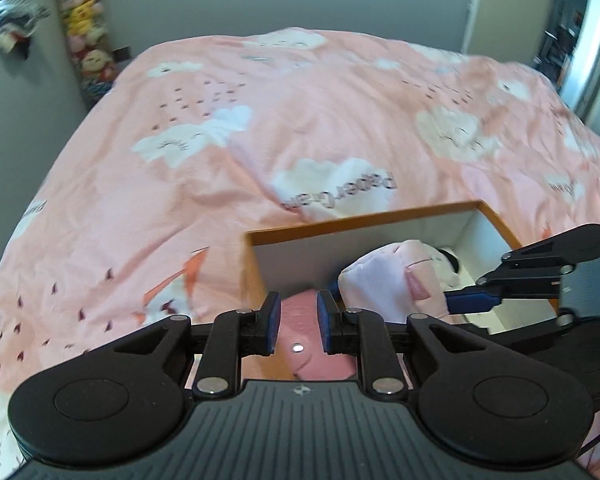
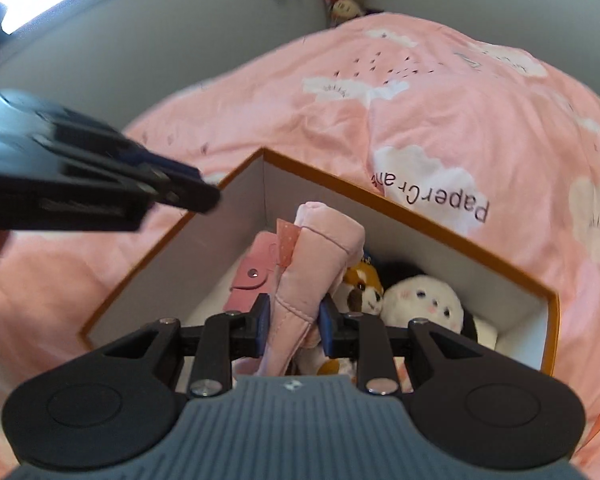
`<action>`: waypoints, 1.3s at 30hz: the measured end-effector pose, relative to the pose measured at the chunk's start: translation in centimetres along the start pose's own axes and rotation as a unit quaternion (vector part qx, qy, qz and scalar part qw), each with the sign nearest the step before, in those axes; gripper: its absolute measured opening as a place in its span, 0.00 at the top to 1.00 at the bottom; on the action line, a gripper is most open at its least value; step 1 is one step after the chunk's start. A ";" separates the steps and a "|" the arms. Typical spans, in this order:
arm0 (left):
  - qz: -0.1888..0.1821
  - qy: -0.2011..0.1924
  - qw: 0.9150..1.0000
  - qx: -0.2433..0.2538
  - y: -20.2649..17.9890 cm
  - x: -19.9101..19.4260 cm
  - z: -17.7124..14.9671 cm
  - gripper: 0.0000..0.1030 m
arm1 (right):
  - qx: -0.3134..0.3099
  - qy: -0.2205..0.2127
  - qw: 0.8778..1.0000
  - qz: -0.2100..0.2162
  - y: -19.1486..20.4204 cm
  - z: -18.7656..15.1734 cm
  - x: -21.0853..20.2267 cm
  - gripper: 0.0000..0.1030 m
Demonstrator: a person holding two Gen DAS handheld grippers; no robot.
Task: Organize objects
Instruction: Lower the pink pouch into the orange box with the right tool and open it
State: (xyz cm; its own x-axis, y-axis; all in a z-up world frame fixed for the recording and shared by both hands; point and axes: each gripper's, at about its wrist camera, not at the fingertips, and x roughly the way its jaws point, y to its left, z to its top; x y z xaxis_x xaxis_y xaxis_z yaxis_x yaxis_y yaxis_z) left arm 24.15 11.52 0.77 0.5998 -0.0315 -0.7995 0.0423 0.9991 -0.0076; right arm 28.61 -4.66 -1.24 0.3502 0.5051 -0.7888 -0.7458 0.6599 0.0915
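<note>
An orange-rimmed box (image 2: 400,216) with white walls sits on the bed. My right gripper (image 2: 294,308) is shut on a pale pink plush (image 2: 316,256) and holds it over the box's inside. The left wrist view shows the same plush (image 1: 392,280) in the right gripper (image 1: 452,300). My left gripper (image 1: 298,306) is shut and holds nothing. It hangs above a pink snap wallet (image 1: 300,344) lying in the box. From the right wrist it appears blurred at upper left (image 2: 204,196), above the box's left rim. The wallet (image 2: 248,276), a brown-and-white dog plush (image 2: 364,284) and a white plush (image 2: 424,304) lie in the box.
A pink duvet (image 1: 300,120) printed with white clouds covers the whole bed. Several plush toys (image 1: 86,36) hang in the far left corner against the grey wall. A door (image 1: 500,0) stands at the far right.
</note>
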 end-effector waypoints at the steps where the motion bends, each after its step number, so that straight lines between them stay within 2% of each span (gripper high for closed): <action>1: 0.002 0.001 1.000 -0.010 0.6 0.1 -0.1 0.78 | -0.008 0.010 1.000 -0.008 0.4 0.4 0.7 0.74; 5: -0.005 0.004 0.999 -0.036 2.3 0.6 -1.1 0.78 | -0.046 0.038 0.997 -0.044 2.3 2.0 3.6 0.74; 9: -0.016 0.001 0.999 -0.049 3.2 0.8 -2.0 0.77 | -0.058 0.037 0.997 -0.040 3.3 3.0 5.8 0.71; 13: -0.016 -0.005 0.998 -0.063 3.9 0.7 -2.3 0.77 | -0.040 0.014 0.999 0.002 3.0 3.7 6.5 0.63; 16: -0.021 -0.010 0.997 -0.076 4.4 0.6 -2.6 0.77 | -0.012 0.002 0.999 0.050 2.3 3.9 6.5 0.58; 22: -0.035 -0.022 0.995 -0.094 4.8 0.1 -3.0 0.77 | 0.027 -0.010 0.995 0.092 0.4 3.3 5.3 0.52; 23: -0.034 -0.025 0.995 -0.094 4.8 -0.1 -3.0 0.77 | 0.036 -0.012 0.995 0.097 0.1 3.1 4.9 0.53; 25: -0.034 -0.026 0.994 -0.096 4.7 -0.1 -3.0 0.77 | 0.052 -0.012 0.992 0.113 -0.5 2.8 4.6 0.64; 26: -0.036 -0.027 0.994 -0.098 4.7 -0.1 -3.0 0.77 | 0.056 -0.010 0.991 0.122 -0.6 2.7 4.7 0.80; 29: -0.039 -0.030 0.994 -0.099 4.5 -0.4 -3.1 0.77 | 0.047 0.003 0.993 0.111 -0.2 2.4 5.8 0.92; 36: -0.033 -0.022 0.995 -0.092 4.7 -0.8 -3.7 0.77 | -0.034 0.002 0.997 0.071 2.2 2.1 8.6 0.91; 39: -0.041 -0.017 0.995 -0.094 4.9 -1.1 -4.2 0.76 | -0.030 0.009 0.997 0.070 2.2 2.2 9.0 0.88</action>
State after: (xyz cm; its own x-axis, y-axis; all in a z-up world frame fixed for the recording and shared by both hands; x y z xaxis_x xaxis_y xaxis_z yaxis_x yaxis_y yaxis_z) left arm 20.41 16.59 -0.92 0.6281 -0.1098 -0.7704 -0.0559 0.9811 -0.1855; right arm 31.43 2.56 -6.78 0.2301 0.5798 -0.7816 -0.8196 0.5485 0.1656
